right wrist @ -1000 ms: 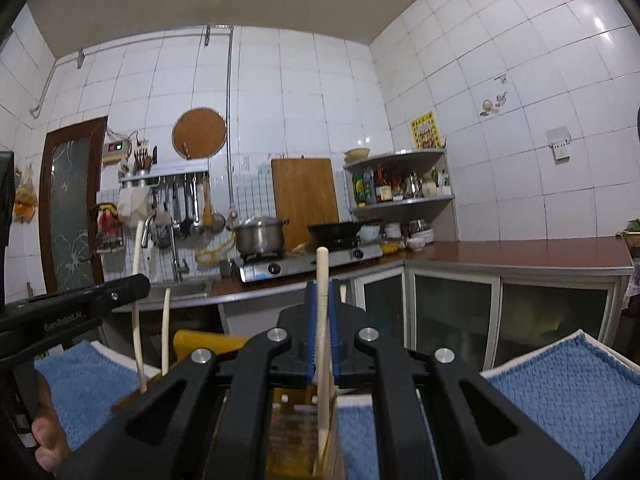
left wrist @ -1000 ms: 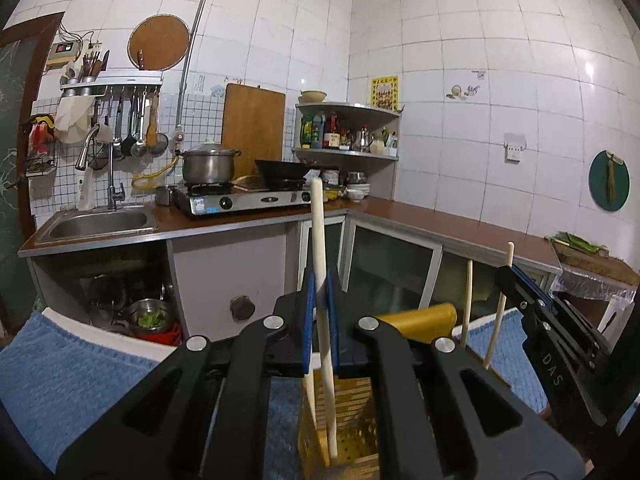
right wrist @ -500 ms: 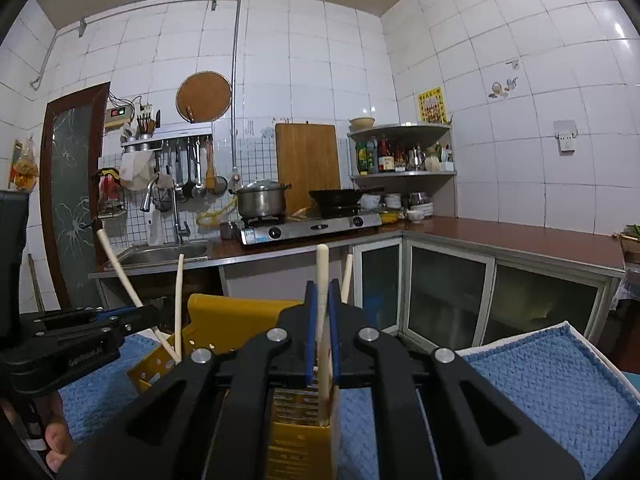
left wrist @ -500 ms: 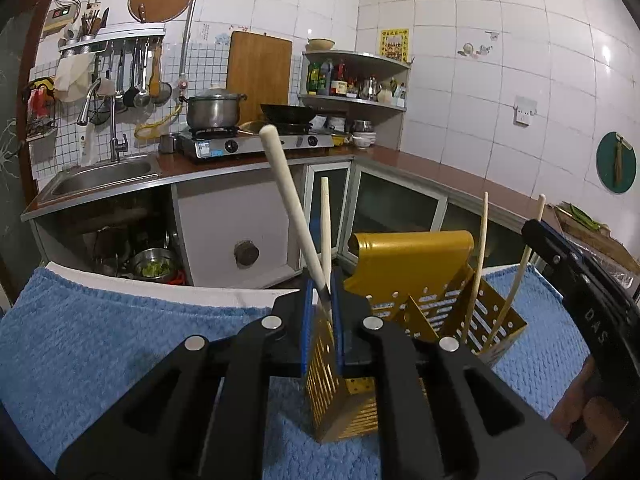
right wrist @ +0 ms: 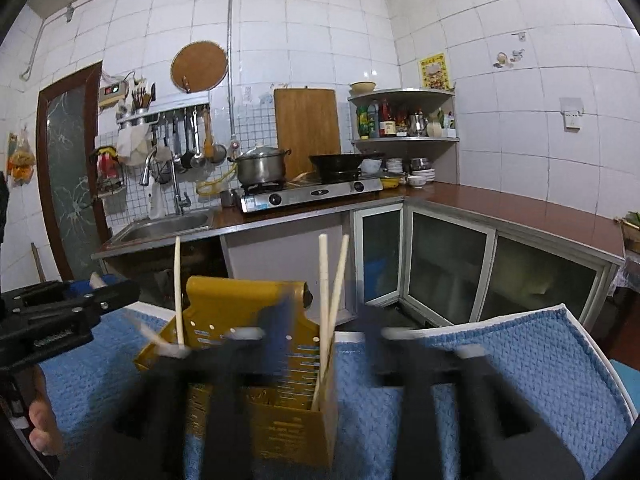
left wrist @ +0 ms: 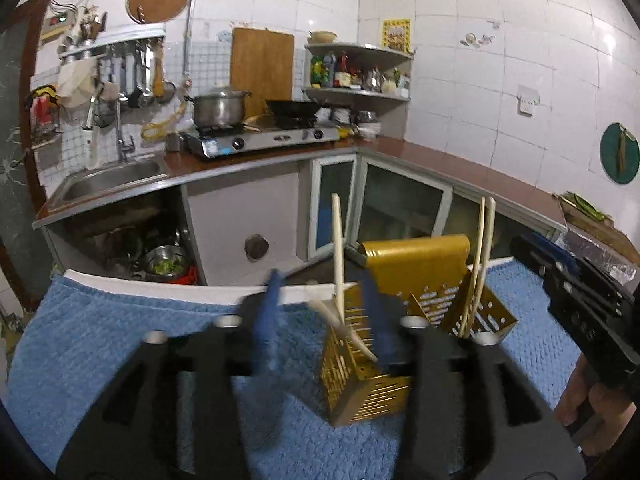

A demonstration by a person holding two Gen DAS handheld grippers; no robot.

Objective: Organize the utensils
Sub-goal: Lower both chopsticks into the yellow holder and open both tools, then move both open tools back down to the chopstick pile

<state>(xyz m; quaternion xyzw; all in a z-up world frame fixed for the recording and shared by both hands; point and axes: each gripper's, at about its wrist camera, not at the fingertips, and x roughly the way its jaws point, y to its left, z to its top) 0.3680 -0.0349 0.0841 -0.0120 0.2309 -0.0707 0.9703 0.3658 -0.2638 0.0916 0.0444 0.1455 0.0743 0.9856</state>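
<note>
A gold caddy [left wrist: 416, 268] stands on a blue towel [left wrist: 100, 340] before us, pale chopsticks upright in two of its slotted bins: one stick standing [left wrist: 337, 252] and one slumped across the rim [left wrist: 344, 332] in the near-left bin, a pair [left wrist: 482, 264] in the far-right bin.

Our left gripper [left wrist: 324, 320] is opening, its blue pads blurred on either side of the left bin's sticks and clamped on neither. Our right gripper [right wrist: 324, 332], seen from its own camera, is opening too, spread around the pair [right wrist: 330, 304] that leans crossed in the bin nearest it, with no pad pressing on them.

The risks, as we judge them, come from pulling away. Both sets of fingers straddle loose sticks, so a sideways exit could snag one and flick it out, or drag the light caddy across the soft towel and tip it. The slumped stick in the left bin lies low over the rim and looks likeliest to slide out if nudged. The two grippers work close together over one small holder, and a careless retreat could knock them into each other.

Legible writing is scarce. The left gripper's side, in the right camera's view, carries a printed mark too blurred to read. A yellow poster [right wrist: 432, 70] on the far wall and the bottle labels on the corner shelf [right wrist: 404, 98] are too small to make out.
</note>
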